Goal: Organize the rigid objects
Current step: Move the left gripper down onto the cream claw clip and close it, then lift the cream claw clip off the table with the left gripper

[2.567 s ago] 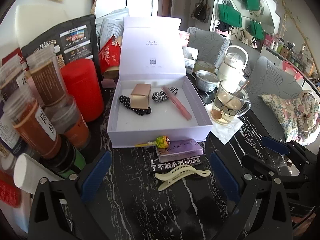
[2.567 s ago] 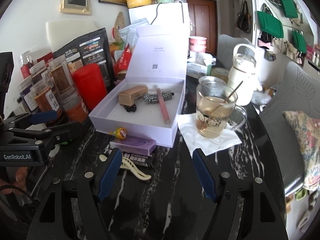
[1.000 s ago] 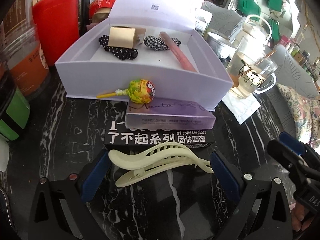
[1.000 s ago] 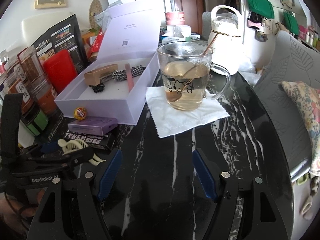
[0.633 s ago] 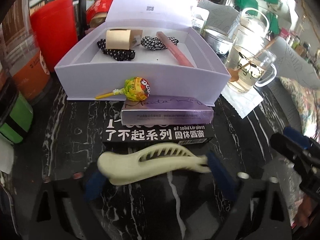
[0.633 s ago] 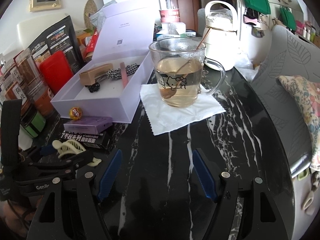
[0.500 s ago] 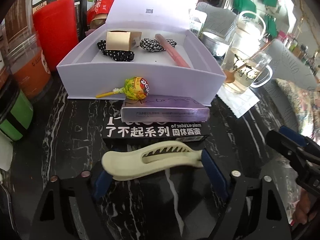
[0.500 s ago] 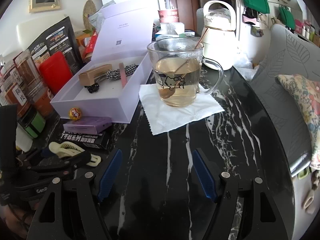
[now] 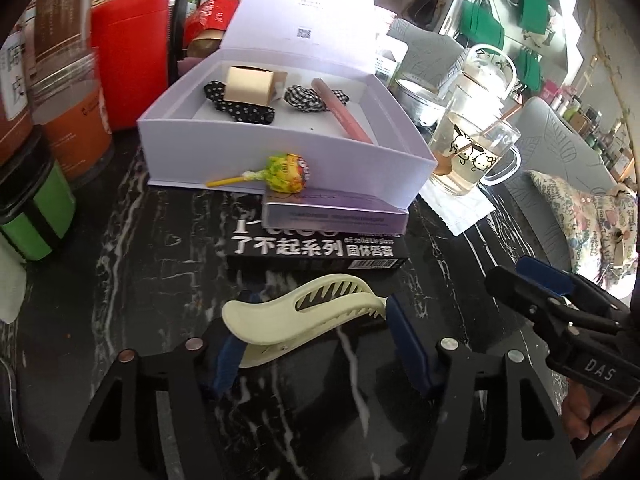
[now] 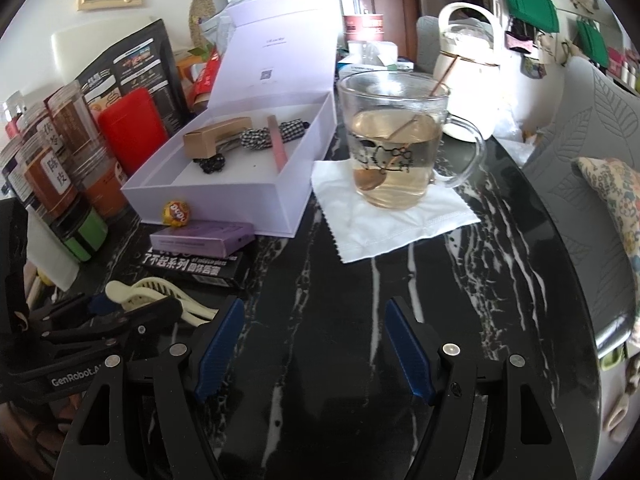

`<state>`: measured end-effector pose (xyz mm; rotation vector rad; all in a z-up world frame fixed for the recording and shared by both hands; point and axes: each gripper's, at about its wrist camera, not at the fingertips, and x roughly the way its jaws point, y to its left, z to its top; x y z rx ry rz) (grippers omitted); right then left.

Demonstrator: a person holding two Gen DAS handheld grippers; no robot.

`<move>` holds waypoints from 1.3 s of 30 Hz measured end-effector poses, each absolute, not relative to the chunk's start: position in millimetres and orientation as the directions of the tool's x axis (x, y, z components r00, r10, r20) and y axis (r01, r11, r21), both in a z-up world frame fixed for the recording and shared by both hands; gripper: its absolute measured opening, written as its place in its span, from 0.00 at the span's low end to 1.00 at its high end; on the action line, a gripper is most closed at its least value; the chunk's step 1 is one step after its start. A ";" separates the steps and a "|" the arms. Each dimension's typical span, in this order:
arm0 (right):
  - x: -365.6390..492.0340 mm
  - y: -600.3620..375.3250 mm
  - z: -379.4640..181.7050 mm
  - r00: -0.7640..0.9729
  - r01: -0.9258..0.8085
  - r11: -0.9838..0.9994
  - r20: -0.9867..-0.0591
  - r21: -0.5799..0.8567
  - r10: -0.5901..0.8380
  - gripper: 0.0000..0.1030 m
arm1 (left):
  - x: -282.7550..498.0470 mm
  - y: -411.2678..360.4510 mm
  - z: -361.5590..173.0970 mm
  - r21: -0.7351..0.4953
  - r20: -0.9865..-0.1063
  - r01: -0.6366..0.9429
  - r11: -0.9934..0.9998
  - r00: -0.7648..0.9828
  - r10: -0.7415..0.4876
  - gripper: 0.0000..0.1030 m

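A cream hair clip (image 9: pixel 296 316) lies lengthwise between the blue pads of my left gripper (image 9: pixel 316 332), whose jaws are closing; both pads touch its ends and it tilts up off the black marble table (image 9: pixel 132 248). Just beyond it sit a black carton (image 9: pixel 316 250), a purple carton (image 9: pixel 336 214) and a lollipop (image 9: pixel 286 172) against the open lilac box (image 9: pixel 280 152). The box holds a tan carton, two scrunchies and a pink stick. The right wrist view shows the clip (image 10: pixel 152 292) in the left gripper (image 10: pixel 120 312). My right gripper (image 10: pixel 312 320) stands open over bare table, holding nothing.
A glass mug (image 10: pixel 394 148) with tea and a spoon stands on a white napkin (image 10: pixel 392 216) right of the box. Jars (image 9: pixel 60 120) and a red canister (image 9: pixel 132 52) crowd the left. A white kettle (image 10: pixel 468 68) stands behind; a grey chair (image 9: pixel 560 148) is at the right.
My left gripper's jaws have narrowed from wide apart around the hair clip to touching its ends, and the clip has tipped up. The right gripper has stayed put, open.
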<state>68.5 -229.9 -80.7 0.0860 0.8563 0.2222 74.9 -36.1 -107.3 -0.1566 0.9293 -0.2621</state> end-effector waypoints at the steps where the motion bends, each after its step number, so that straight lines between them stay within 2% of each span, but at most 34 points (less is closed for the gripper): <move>1: 68.8 -227.8 -81.5 0.631 -0.163 0.972 -0.739 0.168 0.234 0.71 | 73.1 -32.4 -106.1 -0.246 -0.768 0.151 0.957 0.572 -0.287 0.63; 5: 71.5 -217.5 -83.3 0.620 -0.180 0.968 -0.744 0.174 0.249 0.71 | 64.9 -16.0 -101.2 -0.251 -0.764 0.128 0.960 0.583 -0.277 0.59; 9: 74.5 -204.7 -82.3 0.614 -0.202 0.962 -0.742 0.182 0.269 0.71 | 59.5 2.7 -100.8 -0.235 -0.767 0.091 0.968 0.595 -0.242 0.50; 13: 80.0 -188.0 -82.9 0.600 -0.230 0.956 -0.747 0.181 0.285 0.71 | 63.0 18.6 -113.1 -0.267 -0.787 0.059 0.962 0.563 -0.253 0.50; 17: 82.3 -177.5 -84.3 0.591 -0.247 0.953 -0.753 0.173 0.290 0.71 | 63.6 29.5 -115.0 -0.312 -0.767 0.053 0.949 0.575 -0.284 0.50; 28: 85.7 -170.0 -88.9 0.567 -0.253 0.956 -0.778 0.148 0.271 0.71 | 67.1 35.3 -113.4 -0.292 -0.776 0.083 0.953 0.561 -0.287 0.50; 34: 83.5 -172.7 -87.0 0.579 -0.251 0.955 -0.765 0.161 0.281 0.71 | 65.2 40.8 -109.2 -0.222 -0.788 0.078 0.972 0.572 -0.227 0.50; 38: 84.6 -172.1 -86.5 0.579 -0.263 0.952 -0.764 0.154 0.284 0.71 | 67.1 39.4 -98.6 -0.178 -0.766 0.107 0.978 0.609 -0.206 0.51; 39: 85.3 -172.0 -86.6 0.579 -0.267 0.951 -0.764 0.153 0.285 0.71 | 68.9 37.2 -97.2 -0.163 -0.765 0.119 0.979 0.612 -0.202 0.54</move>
